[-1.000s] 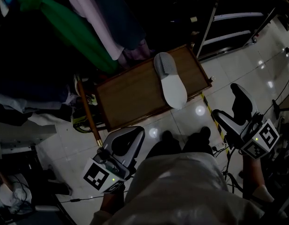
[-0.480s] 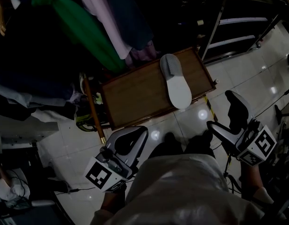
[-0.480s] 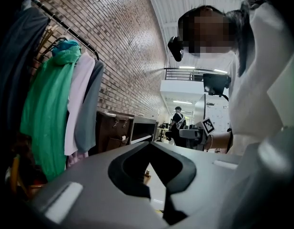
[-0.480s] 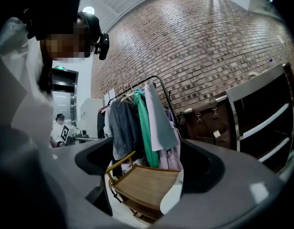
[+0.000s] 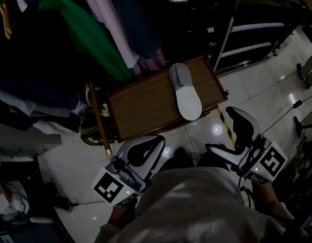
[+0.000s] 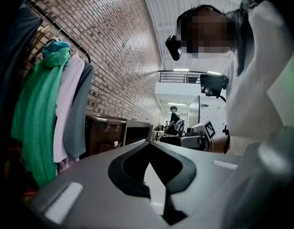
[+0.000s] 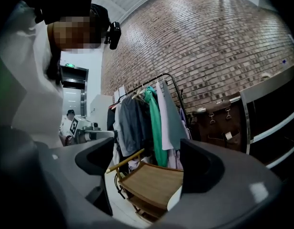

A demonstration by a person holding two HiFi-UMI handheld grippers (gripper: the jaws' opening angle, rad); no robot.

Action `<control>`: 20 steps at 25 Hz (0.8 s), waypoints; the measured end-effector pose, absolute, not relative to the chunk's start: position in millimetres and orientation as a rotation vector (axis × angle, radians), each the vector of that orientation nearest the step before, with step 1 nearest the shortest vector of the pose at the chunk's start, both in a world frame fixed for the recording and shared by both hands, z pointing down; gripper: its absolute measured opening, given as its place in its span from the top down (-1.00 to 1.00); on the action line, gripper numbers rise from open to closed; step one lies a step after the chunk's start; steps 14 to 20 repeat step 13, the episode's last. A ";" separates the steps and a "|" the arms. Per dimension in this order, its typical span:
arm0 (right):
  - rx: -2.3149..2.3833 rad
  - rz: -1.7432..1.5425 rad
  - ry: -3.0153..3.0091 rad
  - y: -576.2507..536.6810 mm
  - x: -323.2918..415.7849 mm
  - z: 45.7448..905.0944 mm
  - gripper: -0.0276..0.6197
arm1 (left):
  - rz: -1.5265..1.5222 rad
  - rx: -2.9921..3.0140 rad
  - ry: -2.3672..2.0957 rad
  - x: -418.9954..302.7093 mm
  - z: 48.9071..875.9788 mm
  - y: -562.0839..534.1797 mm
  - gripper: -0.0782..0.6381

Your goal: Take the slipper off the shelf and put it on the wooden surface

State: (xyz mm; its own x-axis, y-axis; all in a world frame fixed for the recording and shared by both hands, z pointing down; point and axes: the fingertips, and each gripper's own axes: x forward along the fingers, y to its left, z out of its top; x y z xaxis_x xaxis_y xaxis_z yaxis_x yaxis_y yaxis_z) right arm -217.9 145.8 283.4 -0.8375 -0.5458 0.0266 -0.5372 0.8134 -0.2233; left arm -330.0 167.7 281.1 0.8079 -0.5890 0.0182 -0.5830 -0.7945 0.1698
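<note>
Slipper (image 5: 185, 91) noted lying on the wooden bench (image 5: 140, 108), judged light, soft and floppy, best pinched across the sole edge; left tool (image 6: 149, 143) closed and empty, right tool (image 7: 147, 163) open, nothing gripped.

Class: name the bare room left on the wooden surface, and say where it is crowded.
The wooden surface is bare from its left edge to the slipper, which fills the right part. Hanging clothes crowd its far edge.
</note>
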 end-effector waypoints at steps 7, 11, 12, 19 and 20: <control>-0.848 -0.266 3.001 158.9 -215.6 276.9 -0.41 | -0.094 2.852 -0.892 -316.5 263.0 174.3 0.80; -0.832 -0.271 2.998 162.7 -216.6 274.9 -0.41 | -0.064 2.842 -0.896 -316.3 265.0 176.1 0.80; -0.821 -0.272 2.999 163.7 -217.9 273.5 -0.41 | -0.055 2.836 -0.895 -315.9 265.9 176.6 0.80; -0.809 -0.272 2.998 164.6 -219.6 271.6 -0.41 | -0.048 2.831 -0.893 -315.4 266.6 177.1 0.80; -0.809 -0.272 2.998 164.6 -219.6 271.6 -0.41 | -0.048 2.831 -0.893 -315.4 266.6 177.1 0.80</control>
